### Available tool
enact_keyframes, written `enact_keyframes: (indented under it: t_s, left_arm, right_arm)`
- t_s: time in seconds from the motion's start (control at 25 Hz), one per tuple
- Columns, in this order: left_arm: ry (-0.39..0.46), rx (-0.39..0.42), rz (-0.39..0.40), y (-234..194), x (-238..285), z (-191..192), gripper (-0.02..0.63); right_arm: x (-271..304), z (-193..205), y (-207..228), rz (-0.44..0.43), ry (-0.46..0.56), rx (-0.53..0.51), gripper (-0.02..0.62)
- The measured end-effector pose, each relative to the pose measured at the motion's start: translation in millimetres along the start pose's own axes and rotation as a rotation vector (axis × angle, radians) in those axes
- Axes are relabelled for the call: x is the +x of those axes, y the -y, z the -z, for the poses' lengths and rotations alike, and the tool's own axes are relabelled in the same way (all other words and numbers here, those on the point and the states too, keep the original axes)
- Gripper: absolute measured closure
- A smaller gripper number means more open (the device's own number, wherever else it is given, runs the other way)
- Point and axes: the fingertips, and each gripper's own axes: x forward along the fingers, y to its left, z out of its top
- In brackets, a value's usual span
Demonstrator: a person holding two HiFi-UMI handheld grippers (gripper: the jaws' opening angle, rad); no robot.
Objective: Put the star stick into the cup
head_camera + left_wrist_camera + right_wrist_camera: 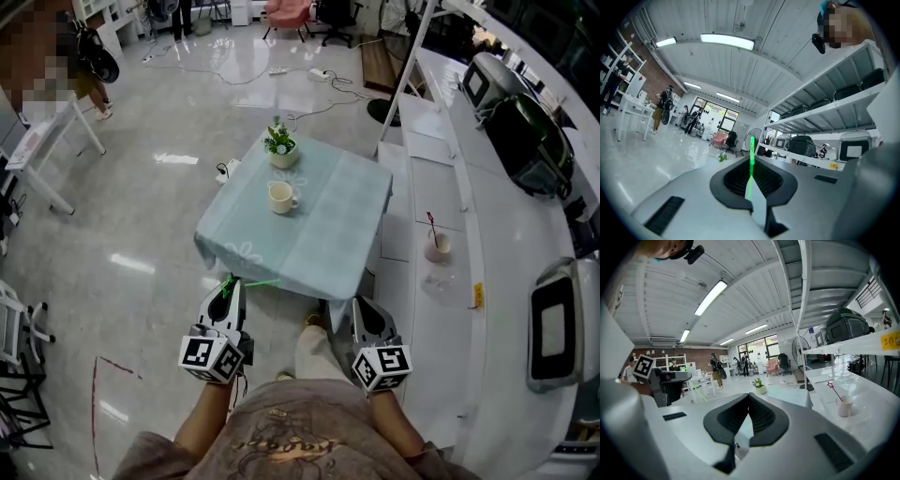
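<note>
Here, the left hand-held gripper [229, 289] pinches a green stick [751, 161]; right hand-held gripper [362, 307] clenched, empty.

Thin green star stick [258, 281] held level, apart from the upright cream cup [280, 197].

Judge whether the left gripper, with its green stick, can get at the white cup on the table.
Probably yes. The cup stands open-topped on the table, ahead of the left gripper, with nothing between them; the potted plant sits behind it, apart.
</note>
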Motion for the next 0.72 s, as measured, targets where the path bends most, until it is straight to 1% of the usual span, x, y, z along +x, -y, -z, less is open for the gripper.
enact_keyframes:
  t_s: [0.2, 0.4, 0.72]
  left_arm:
    - [-0.005, -0.003, -0.006, -12, 47, 0, 0.575]
    - [-0.018, 0.007, -0.015, -19, 100, -11, 0.575]
    - [0.005, 0.015, -0.054, -34, 183, -26, 0.575]
  right_arm:
    - [45, -7, 20, -0.015, -0.010, 0.005, 0.597]
    - [92, -22, 43, -0.029, -0.020, 0.012, 0.597]
    - [167, -56, 90, -0.063, -0.027, 0.010, 0.597]
